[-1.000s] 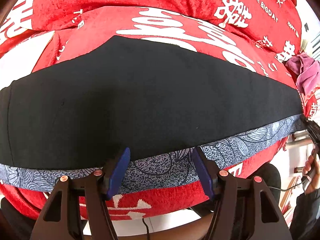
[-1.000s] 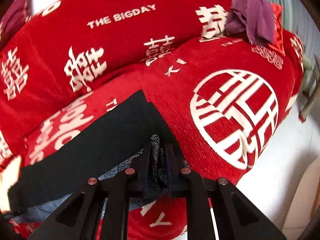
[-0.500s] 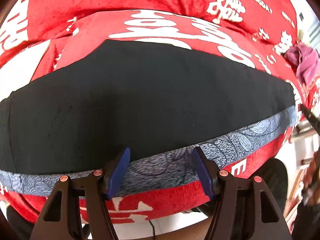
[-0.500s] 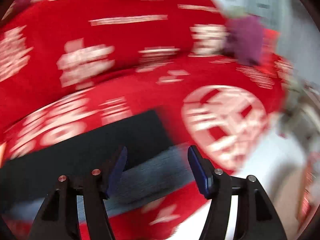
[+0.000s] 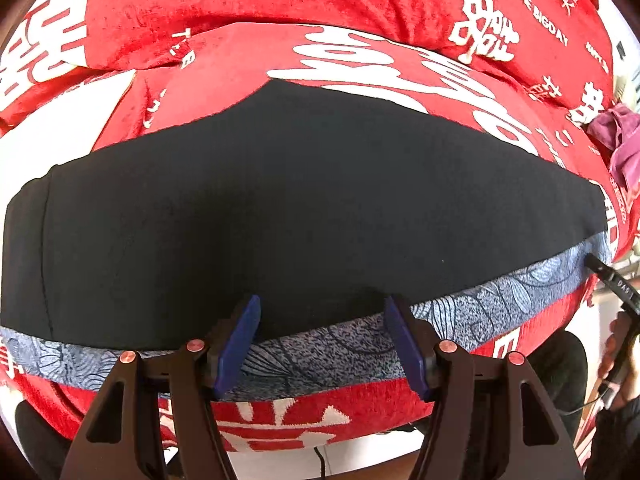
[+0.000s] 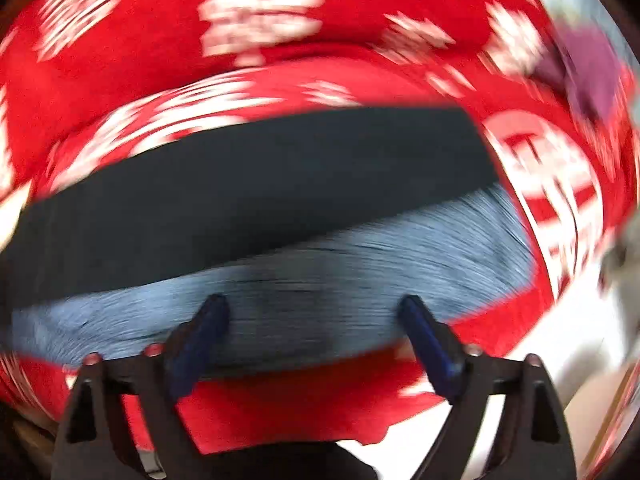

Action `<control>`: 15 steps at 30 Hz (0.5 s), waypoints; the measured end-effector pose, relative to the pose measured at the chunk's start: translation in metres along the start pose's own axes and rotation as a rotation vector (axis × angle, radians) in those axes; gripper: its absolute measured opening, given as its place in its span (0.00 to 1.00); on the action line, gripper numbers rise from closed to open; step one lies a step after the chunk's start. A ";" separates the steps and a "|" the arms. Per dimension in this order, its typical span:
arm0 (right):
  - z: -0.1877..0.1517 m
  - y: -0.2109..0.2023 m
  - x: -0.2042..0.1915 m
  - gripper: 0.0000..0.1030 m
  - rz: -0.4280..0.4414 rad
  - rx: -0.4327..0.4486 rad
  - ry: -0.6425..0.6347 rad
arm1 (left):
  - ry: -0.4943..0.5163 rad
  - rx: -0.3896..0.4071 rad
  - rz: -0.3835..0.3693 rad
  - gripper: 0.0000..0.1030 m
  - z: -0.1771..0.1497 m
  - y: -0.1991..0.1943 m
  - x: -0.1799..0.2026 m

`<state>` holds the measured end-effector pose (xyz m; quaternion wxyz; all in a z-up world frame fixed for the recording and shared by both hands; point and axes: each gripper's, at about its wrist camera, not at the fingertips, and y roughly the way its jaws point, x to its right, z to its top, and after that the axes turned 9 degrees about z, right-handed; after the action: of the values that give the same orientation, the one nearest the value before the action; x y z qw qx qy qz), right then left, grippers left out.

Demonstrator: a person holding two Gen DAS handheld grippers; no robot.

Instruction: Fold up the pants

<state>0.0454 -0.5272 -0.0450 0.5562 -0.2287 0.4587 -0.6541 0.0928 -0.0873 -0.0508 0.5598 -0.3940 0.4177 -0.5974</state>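
The pants [image 5: 320,200] lie flat on a red cover, black side up, with a blue-grey patterned band [image 5: 500,300] along the near edge. My left gripper [image 5: 320,304] hovers open over that near edge; the cloth lies flat beneath its blue pads and is not pinched. In the blurred right wrist view the pants [image 6: 280,184] and their patterned band [image 6: 360,264] stretch across the frame. There my right gripper [image 6: 314,302] has its jaws opening wide above the band, with nothing clamped between them.
The red cover [image 5: 360,12] with white characters bulges up behind the pants. A purple cloth [image 5: 618,140] is bunched at the far right, also visible in the right wrist view as a purple cloth [image 6: 592,68]. A person's hand [image 5: 618,344] shows at the right edge.
The right gripper let go of the patterned pants edge, spread its jaws and swung left over the pants. The left gripper stayed open in nearly the same spot.
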 end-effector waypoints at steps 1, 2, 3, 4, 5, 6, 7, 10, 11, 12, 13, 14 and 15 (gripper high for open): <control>0.004 -0.004 0.009 0.90 -0.042 0.010 0.017 | 0.001 0.008 0.003 0.64 0.002 -0.002 0.001; 0.008 -0.012 0.017 0.90 -0.117 0.043 0.027 | 0.005 0.019 0.001 0.64 0.007 -0.003 0.003; 0.011 -0.021 0.021 0.90 -0.144 0.092 0.032 | 0.008 0.024 -0.003 0.64 0.012 -0.005 0.006; 0.012 -0.027 0.022 0.90 -0.120 0.122 0.037 | 0.010 0.031 -0.008 0.64 0.020 -0.005 0.009; 0.014 -0.029 0.021 0.90 -0.073 0.140 0.047 | 0.010 0.038 -0.013 0.64 0.029 -0.005 0.012; 0.015 -0.023 0.018 0.90 -0.049 0.118 0.050 | 0.010 0.047 -0.017 0.64 0.036 -0.006 0.014; 0.017 -0.013 0.013 0.90 -0.068 0.068 0.046 | 0.005 0.056 -0.017 0.64 0.046 -0.005 0.014; 0.014 -0.012 -0.023 0.90 -0.091 0.101 -0.003 | -0.076 0.058 0.029 0.64 0.080 0.007 0.004; 0.013 -0.010 -0.039 0.90 -0.075 0.116 -0.025 | -0.105 0.051 0.028 0.64 0.089 0.013 0.001; 0.013 -0.007 -0.055 0.90 -0.064 0.120 -0.054 | -0.129 0.038 0.017 0.64 0.098 0.020 -0.003; 0.008 -0.003 -0.071 0.90 -0.064 0.117 -0.085 | -0.145 0.014 0.012 0.64 0.106 0.030 -0.006; 0.004 0.008 -0.087 0.90 -0.063 0.098 -0.128 | -0.161 -0.018 0.045 0.64 0.114 0.042 -0.011; -0.003 0.015 -0.094 0.90 -0.068 0.084 -0.151 | -0.173 -0.038 0.078 0.64 0.118 0.051 -0.016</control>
<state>0.0768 -0.4374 -0.0397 0.5759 -0.2694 0.3796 -0.6721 0.2217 -0.0795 -0.0587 0.6090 -0.4380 0.3941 -0.5310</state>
